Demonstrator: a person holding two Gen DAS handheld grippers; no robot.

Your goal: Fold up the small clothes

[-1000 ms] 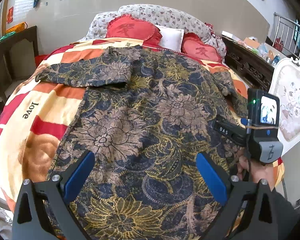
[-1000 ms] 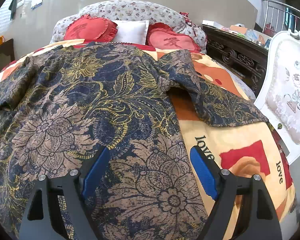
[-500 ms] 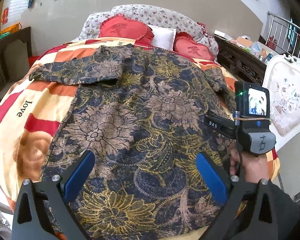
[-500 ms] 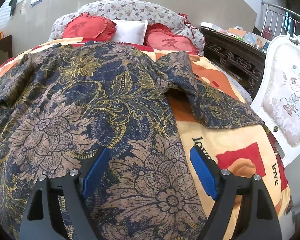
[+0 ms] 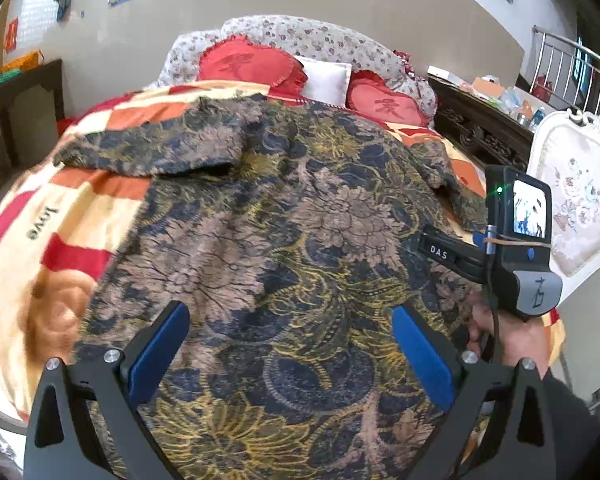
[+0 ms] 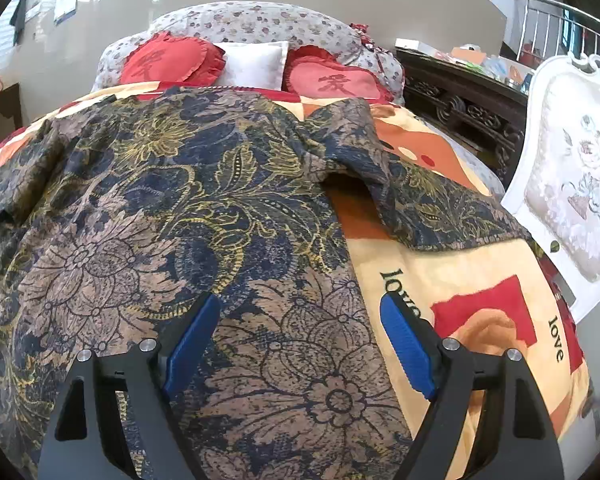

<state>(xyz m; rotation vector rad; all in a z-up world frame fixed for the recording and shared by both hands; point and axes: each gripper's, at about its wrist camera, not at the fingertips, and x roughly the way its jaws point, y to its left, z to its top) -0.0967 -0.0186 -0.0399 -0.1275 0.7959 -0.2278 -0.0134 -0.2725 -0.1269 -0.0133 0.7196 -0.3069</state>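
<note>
A dark blue, gold and brown floral garment [image 5: 300,232] lies spread flat on the bed, sleeves out to both sides; it also shows in the right wrist view [image 6: 172,216]. My left gripper [image 5: 290,320] is open and empty, hovering above the garment's lower hem. My right gripper [image 6: 300,312] is open and empty above the garment's right side edge near the hem. The right gripper's body [image 5: 516,240] shows in the left wrist view, held in a hand at the garment's right. The right sleeve [image 6: 428,200] lies out over the blanket.
The bed carries an orange, red and cream blanket [image 6: 480,300] printed "love". Red heart cushions [image 6: 172,60] and a white pillow [image 6: 252,60] lie at the headboard. A dark carved cabinet [image 6: 460,108] and a white upholstered chair [image 6: 572,184] stand at the right. A dark table [image 5: 16,120] stands left.
Both grippers have drawn back and risen slightly toward the foot of the bed; the left view has swung left. The garment has not moved. Both stay open.
</note>
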